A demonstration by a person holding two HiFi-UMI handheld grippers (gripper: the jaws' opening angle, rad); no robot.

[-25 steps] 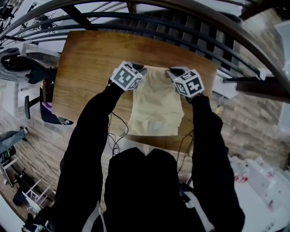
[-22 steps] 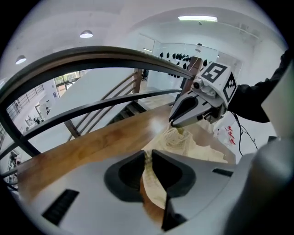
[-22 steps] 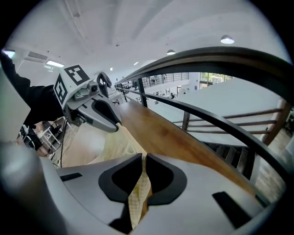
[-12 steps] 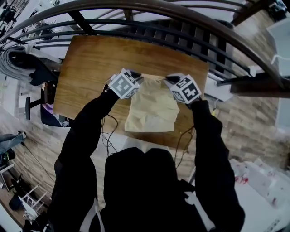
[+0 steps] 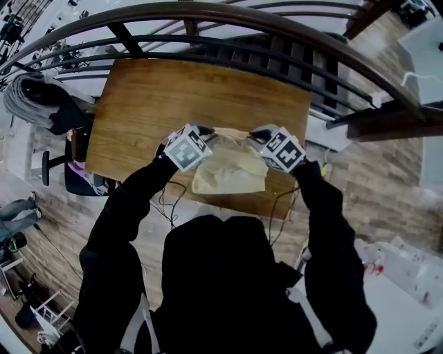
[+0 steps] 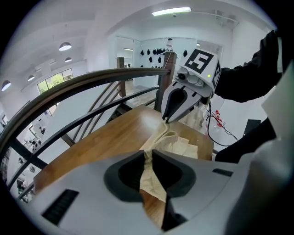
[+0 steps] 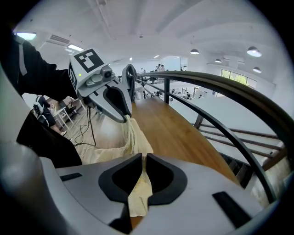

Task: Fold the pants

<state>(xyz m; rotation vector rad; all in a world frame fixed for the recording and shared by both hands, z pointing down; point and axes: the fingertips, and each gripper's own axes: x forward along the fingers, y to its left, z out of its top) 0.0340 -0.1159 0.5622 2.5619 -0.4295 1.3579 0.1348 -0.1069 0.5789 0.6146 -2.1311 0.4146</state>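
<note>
- Only the head view takes in the whole layout. The cream pants (image 5: 232, 169) lie on the near part of the wooden table (image 5: 194, 90). Their far edge is raised off the wood between the left gripper (image 5: 210, 131) and the right gripper (image 5: 252, 133).
- The left gripper view shows the grip itself. Its jaws stand nearly together, pinching a bunched corner of the cloth, and a loose flap hangs below the pads.
- The right gripper view shows the same on the other side. Its jaws are clamped on a thin fold of the fabric, and a tail of it droops beneath them.
- Each gripper view also looks across at the other gripper. The held edge sags between the two as a twisted band, and the rest of the pants rests on the table beneath it.
- A curved dark railing (image 5: 208, 14) runs beyond the table's far edge.
- Black cables (image 5: 165, 200) hang by the near edge, between the person's black sleeves (image 5: 131, 207).
- A dark chair (image 5: 48, 162) stands on the floor left of the table.
</note>
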